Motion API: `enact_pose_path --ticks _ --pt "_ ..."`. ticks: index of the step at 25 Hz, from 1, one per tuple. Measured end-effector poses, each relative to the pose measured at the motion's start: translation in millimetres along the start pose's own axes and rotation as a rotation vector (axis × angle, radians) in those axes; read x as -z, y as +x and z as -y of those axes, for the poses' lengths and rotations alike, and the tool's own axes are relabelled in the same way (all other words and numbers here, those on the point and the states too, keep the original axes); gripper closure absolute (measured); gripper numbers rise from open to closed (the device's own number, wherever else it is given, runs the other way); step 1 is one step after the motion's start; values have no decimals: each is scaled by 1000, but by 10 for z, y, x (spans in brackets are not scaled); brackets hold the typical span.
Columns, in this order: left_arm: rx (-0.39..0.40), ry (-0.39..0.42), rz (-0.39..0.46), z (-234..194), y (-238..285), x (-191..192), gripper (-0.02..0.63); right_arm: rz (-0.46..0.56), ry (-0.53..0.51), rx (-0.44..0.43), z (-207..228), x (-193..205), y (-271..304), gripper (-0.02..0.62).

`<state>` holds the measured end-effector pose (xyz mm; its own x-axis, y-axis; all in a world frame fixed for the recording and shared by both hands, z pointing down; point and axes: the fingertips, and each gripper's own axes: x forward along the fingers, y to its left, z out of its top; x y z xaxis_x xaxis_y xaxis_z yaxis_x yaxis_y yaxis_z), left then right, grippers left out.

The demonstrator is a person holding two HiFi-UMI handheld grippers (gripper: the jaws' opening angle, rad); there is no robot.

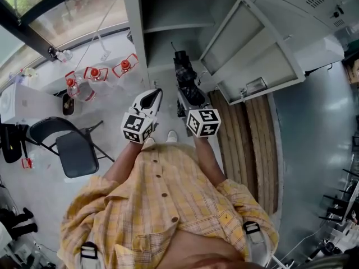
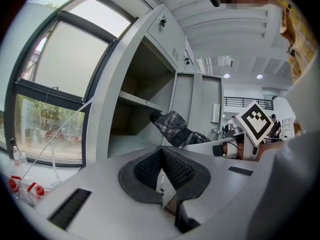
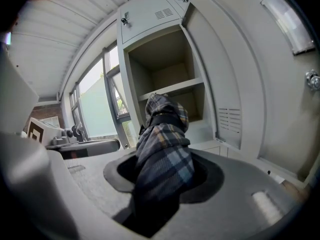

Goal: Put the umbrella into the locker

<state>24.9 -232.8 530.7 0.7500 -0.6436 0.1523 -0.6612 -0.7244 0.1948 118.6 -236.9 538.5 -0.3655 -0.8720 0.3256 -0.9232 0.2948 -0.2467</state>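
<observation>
The left gripper [image 2: 161, 151] hangs idle, fingers [image 2: 145, 166] pressed together on nothing. To its right, the right gripper's [image 3: 162, 170] fingers clamp the folded plaid umbrella [image 3: 162, 129]. Its tip juts ahead of them toward the open locker [image 3: 150, 66], likely lined up for sliding inside.

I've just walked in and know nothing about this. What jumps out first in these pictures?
A plaid folded umbrella is clamped in the right gripper, aimed at an open grey locker straight ahead. Beside it, the left gripper is shut and empty. Red-capped bottles stand left of the locker.
</observation>
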Motion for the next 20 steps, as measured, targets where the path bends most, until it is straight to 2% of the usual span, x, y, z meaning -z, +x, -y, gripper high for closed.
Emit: enact_pose_path --ticks 8,20 --pt "-29 9 8 -62 52 -25 601 -5 -30 -22 118 -74 214 404" --pt "-42 35 21 -119 109 -114 601 -69 -116 -55 207 -146 660 403"
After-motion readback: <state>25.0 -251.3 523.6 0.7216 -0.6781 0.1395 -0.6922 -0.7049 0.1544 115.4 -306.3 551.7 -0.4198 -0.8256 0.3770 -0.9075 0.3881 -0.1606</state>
